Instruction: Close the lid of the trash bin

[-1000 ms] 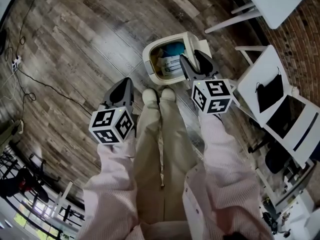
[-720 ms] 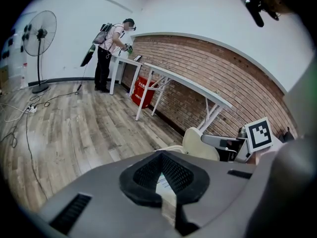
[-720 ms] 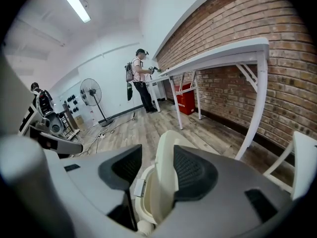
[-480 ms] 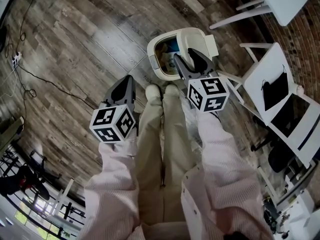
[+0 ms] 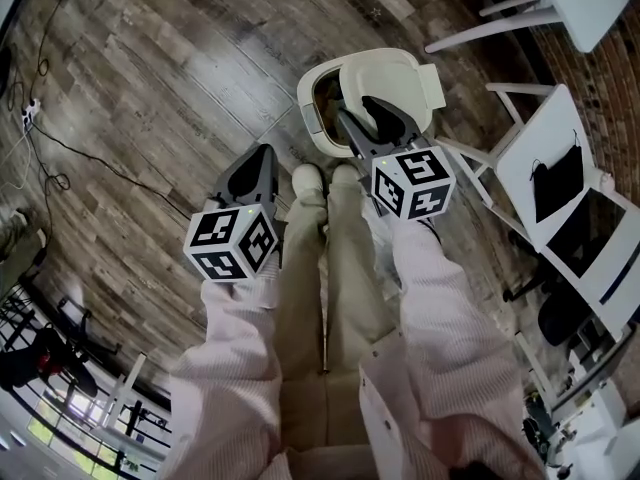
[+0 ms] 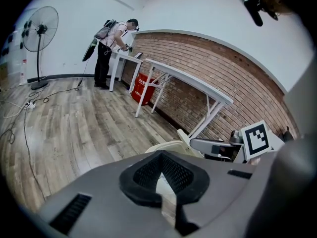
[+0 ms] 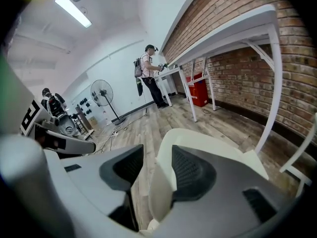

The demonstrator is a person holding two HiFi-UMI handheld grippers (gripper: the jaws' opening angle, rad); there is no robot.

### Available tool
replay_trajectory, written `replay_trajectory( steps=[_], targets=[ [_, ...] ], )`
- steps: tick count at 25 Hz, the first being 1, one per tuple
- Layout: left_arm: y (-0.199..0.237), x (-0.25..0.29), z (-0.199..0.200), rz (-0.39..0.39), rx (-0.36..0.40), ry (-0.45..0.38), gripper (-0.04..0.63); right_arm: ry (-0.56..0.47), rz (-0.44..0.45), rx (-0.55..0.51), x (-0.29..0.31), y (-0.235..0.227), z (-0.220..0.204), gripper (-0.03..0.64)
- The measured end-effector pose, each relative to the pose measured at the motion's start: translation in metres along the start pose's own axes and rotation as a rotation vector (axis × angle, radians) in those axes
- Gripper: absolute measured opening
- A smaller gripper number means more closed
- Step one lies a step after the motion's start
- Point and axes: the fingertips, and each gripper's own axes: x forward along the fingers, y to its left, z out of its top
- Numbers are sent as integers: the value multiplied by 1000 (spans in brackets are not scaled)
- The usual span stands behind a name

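The left gripper (image 5: 262, 158) hangs over the plank floor (image 5: 150, 78), its jaws pressed together. Just ahead of the person's shoes (image 5: 325, 178) stands the cream trash bin (image 5: 306, 110), its lid (image 5: 400, 73) tilted partly over the mouth. The right gripper (image 5: 355, 110) straddles the lid's edge with its jaws spread and closing. The lid and this gripper hide most of the bin's dark inside.

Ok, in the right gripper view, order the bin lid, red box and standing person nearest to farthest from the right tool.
1. Bin lid, between the right tool's closing jaws.
2. Red box, against the brick wall.
3. Person, far end.
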Motion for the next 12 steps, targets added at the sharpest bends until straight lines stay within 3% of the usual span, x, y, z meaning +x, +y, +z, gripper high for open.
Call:
replay_trajectory(
  steps=[6,12],
  targets=[
    [6,7,-9,0,-15,5,-8,24,-4,-15,11,-3,-15,98],
    [15,14,-15,7,-26,3,-8,54,17,-31,28,0,-34,75]
  ],
)
